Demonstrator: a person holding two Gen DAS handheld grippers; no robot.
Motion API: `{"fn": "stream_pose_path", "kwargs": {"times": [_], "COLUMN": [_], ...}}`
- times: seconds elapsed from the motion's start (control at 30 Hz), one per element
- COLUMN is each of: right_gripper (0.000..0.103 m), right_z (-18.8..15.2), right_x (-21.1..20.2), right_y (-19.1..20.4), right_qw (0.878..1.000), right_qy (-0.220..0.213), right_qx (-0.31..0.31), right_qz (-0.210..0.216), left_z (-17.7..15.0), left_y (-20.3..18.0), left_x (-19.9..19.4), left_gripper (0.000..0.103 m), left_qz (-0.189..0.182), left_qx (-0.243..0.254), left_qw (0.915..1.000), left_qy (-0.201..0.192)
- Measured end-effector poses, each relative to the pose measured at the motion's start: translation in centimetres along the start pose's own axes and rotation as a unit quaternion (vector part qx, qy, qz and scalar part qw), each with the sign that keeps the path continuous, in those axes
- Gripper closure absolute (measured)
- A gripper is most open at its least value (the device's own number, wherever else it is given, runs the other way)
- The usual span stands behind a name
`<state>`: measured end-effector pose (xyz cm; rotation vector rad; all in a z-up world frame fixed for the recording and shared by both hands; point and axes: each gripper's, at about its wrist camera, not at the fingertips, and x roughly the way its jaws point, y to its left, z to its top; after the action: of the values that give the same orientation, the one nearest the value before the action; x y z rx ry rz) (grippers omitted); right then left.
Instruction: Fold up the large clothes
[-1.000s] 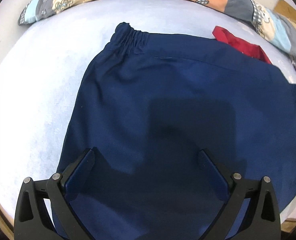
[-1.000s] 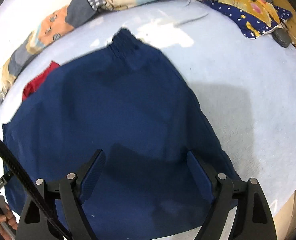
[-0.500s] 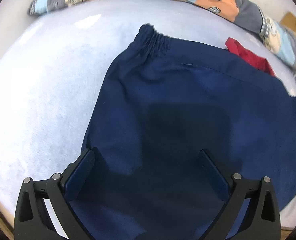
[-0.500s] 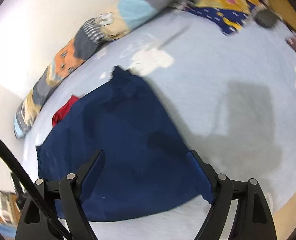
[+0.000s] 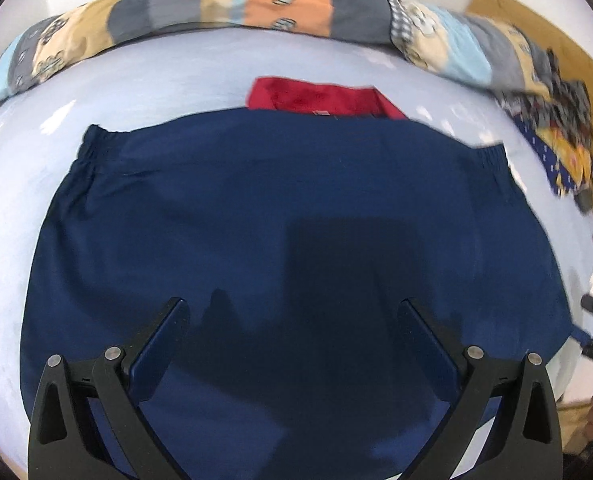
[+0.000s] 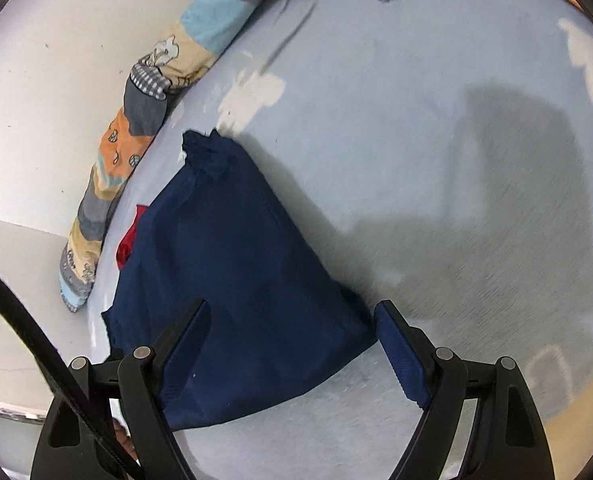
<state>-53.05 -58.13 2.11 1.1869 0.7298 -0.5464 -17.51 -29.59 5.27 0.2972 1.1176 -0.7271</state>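
Swung rightward, both wide-open claws [image 5: 292, 320] [image 6: 292, 320] hover empty over navy garment [image 5: 276, 208].

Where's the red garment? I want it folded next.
In the left wrist view, the red garment lies beyond the navy garment, partly under its far edge.

Lighting: bright, even, from above. Shadows: soft, dark block on navy garment [image 5: 296, 240]; grey patches on pale bedsheet [image 6: 456, 160]. Glare: white sheet patches. Blur: slight smear toward edges. Distortion: heavy fisheye, black corners.
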Motion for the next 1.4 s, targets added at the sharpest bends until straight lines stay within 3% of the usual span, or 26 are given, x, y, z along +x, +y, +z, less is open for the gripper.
{"fn": "stream_pose_path", "kwargs": {"times": [0.23,0.47,0.67,0.8,0.97,1.07,1.4], "right_gripper": [0.014,0.014,0.015,0.015,0.014,0.014,0.013], "right_z": [-0.1,0.2,-0.9,-2.3,-2.9,-2.1,1.6], "right_x": [2.0,2.5,0.3,-0.3,1.9,2.6,6.0], "right_y": [0.0,-0.3,-0.7,-1.0,-0.9,-0.5,0.6], "right_qw": [1.0,1.0,0.999,0.999,0.998,0.997,0.992], "right_qy": [0.011,0.017,0.002,0.003,0.028,0.02,0.096], "right_qx": [0.002,0.016,0.033,0.046,0.051,0.049,-0.005], "right_qz": [-0.01,0.021,-0.012,0.004,0.02,0.051,0.086], "left_z": [-0.6,-1.0,-0.9,-0.8,-1.1,-1.3,-1.4], "left_y": [0.1,0.6,1.1,1.0,0.3,0.1,0.0], "left_x": [0.9,0.6,0.6,0.7,0.9,1.0,1.1], "left_gripper": [0.0,0.0,0.0,0.0,0.0,0.0,0.0], "left_qz": [0.002,-0.007,-0.005,-0.008,-0.005,0.0,0.005], "left_qx": [0.002,-0.006,-0.011,-0.012,0.002,0.007,0.005], "left_qw": [0.9999,0.9997,0.9997,0.9996,0.9997,0.9996,0.9996], "left_qy": [0.017,0.021,0.022,0.023,0.025,0.027,0.029]}}
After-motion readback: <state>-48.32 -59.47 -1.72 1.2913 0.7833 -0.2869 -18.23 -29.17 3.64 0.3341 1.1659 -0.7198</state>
